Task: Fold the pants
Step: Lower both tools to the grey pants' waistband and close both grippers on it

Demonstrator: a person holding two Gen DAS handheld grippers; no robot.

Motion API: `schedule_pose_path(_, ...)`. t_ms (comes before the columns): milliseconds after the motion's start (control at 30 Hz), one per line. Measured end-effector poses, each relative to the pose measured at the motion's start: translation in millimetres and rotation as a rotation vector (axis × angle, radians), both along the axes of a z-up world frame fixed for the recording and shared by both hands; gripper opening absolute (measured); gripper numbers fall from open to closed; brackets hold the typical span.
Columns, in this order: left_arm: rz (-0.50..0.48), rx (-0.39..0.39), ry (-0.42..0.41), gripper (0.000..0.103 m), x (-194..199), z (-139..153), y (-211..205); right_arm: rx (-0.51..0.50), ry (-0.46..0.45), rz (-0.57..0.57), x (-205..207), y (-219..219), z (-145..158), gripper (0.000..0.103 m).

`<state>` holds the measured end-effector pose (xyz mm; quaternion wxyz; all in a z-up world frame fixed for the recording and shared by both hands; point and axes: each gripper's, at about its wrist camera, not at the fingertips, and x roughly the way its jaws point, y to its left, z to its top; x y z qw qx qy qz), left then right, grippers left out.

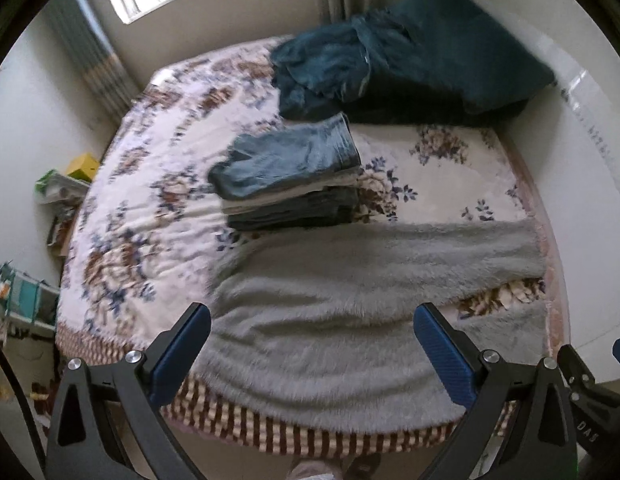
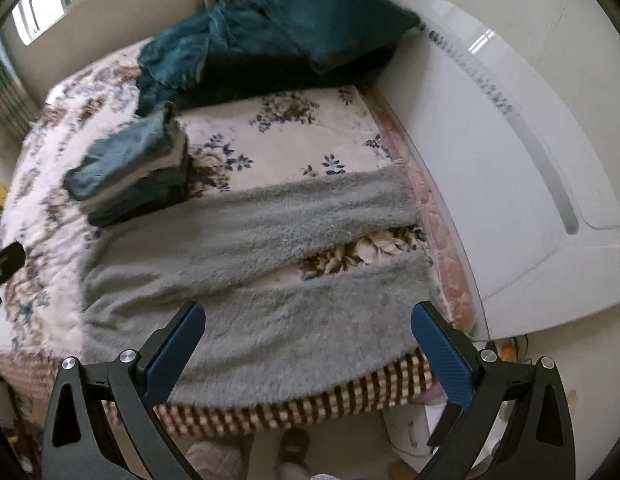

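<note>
Grey fleece pants (image 1: pixel 350 312) spread flat across the near edge of the bed (image 1: pixel 158 208), waist toward the left, two legs running right and parted by a narrow gap (image 2: pixel 350 252) showing the floral bedspread. Just behind the pants, a stack of folded garments (image 1: pixel 294 184), blue denim on top. Farther back, against the curtain, a heap of dark teal bedding (image 2: pixel 270 40). White headboard (image 2: pixel 510 160) along the right side. Left claw (image 1: pixel 312 354) poised above the waist area, jaws spread wide, grasping nothing. Right claw (image 2: pixel 308 354) likewise released, blue pads (image 2: pixel 438 352) apart over the nearer leg.
</note>
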<state>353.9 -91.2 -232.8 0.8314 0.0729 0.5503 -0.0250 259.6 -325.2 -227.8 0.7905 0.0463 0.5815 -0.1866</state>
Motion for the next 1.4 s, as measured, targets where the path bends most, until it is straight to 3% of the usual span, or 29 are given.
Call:
schedule_pose_path(167, -0.068, 0.065, 0.05, 0.103, 73, -86, -28, 0.005, 0.046, 0.03, 84, -14, -88, 0.103)
schedule_pose_path(333, -0.174, 0.213, 0.053, 0.103, 122, -182, -67, -0.056, 0.177, 0.115, 153, -45, -196, 0.103)
schedule_pose_path(633, -0.326, 0.394, 0.131, 0.103, 184, -314, -117, -0.123, 0.409, 0.179, 213, -150, -346, 0.103)
schedule_pose_path(900, -0.551, 0.513, 0.205, 0.103, 206, -392, -175, -0.179, 0.495, 0.503, 278, -152, -428, 0.103)
schedule_pose_path(1033, -0.63, 0.498, 0.264, 0.103, 217, -405, -179, -0.208, 0.544, 0.674, 299, -139, -450, 0.102)
schedule_pose_path(1067, -0.635, 0.45, 0.292, 0.097, 223, -403, -177, -0.197, 0.549, 0.701, 301, -137, -452, 0.098)
schedule_pose_path(1100, -0.635, 0.408, 0.315, 0.078, 228, -403, -176, -0.17, 0.552, 0.714, 301, -137, -452, 0.092)
schedule_pose_path(1133, -0.633, 0.336, 0.354, 0.066, 233, -402, -174, -0.109, 0.554, 0.716, 301, -137, -450, 0.078)
schedule_pose_path(1200, -0.611, 0.218, 0.41, 0.031, 237, -399, -171, -0.029, 0.541, 0.687, 299, -141, -445, 0.045)
schedule_pose_path(1233, -0.618, 0.19, 0.413, 0.026, 235, -394, -170, -0.001, 0.518, 0.663, 297, -144, -439, 0.038)
schedule_pose_path(1267, -0.605, 0.18, 0.407, 0.018, 234, -391, -169, 0.014, 0.503, 0.645, 295, -147, -435, 0.023)
schedule_pose_path(1300, -0.593, 0.165, 0.402, 0.011, 233, -387, -167, 0.035, 0.485, 0.622, 293, -150, -431, 0.015)
schedule_pose_path(1400, -0.545, 0.129, 0.385, 0.005, 225, -374, -159, 0.066, 0.417, 0.565, 277, -160, -411, 0.011)
